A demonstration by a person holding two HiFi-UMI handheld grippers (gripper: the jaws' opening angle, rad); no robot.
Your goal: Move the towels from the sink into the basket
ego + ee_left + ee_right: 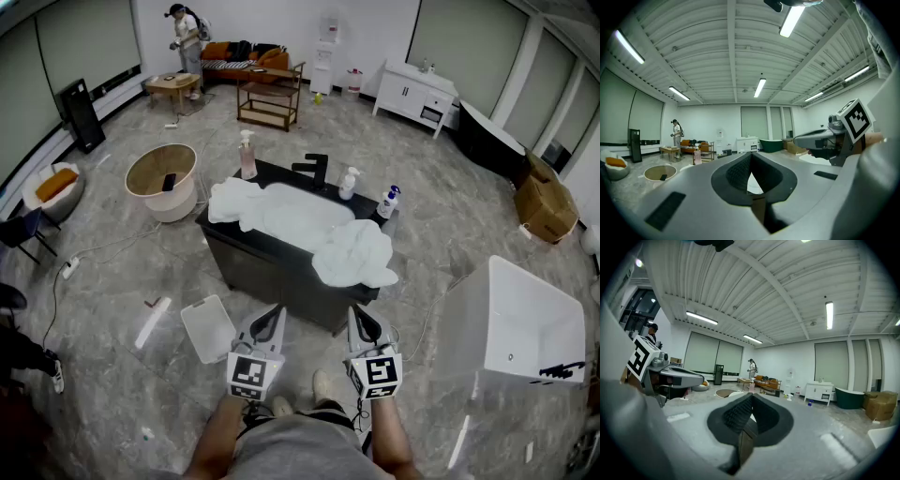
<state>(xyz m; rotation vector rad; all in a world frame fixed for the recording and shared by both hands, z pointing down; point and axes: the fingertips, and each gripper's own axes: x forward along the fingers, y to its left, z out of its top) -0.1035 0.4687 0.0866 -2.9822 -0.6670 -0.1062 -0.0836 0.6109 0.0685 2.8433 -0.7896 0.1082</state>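
Two white towels lie on a black sink cabinet (pixel 246 258) in the head view. One towel (pixel 234 200) is heaped at the sink's left end. The other towel (pixel 356 253) hangs over the front right corner. The round tan basket (pixel 161 178) stands on the floor left of the cabinet, with a small dark item inside; it also shows in the left gripper view (pixel 660 172). My left gripper (pixel 270 321) and right gripper (pixel 361 323) are held side by side just before the cabinet's front, both shut and empty. Their pads meet in each gripper view (pixel 751 153) (pixel 751 397).
A black faucet (pixel 316 169) and three pump bottles (pixel 247 155) (pixel 349 183) (pixel 388 202) stand along the sink's back edge. A white lid (pixel 208 328) lies on the floor front left. A white tub (pixel 520 323) stands at the right. A person (pixel 187 37) is far back.
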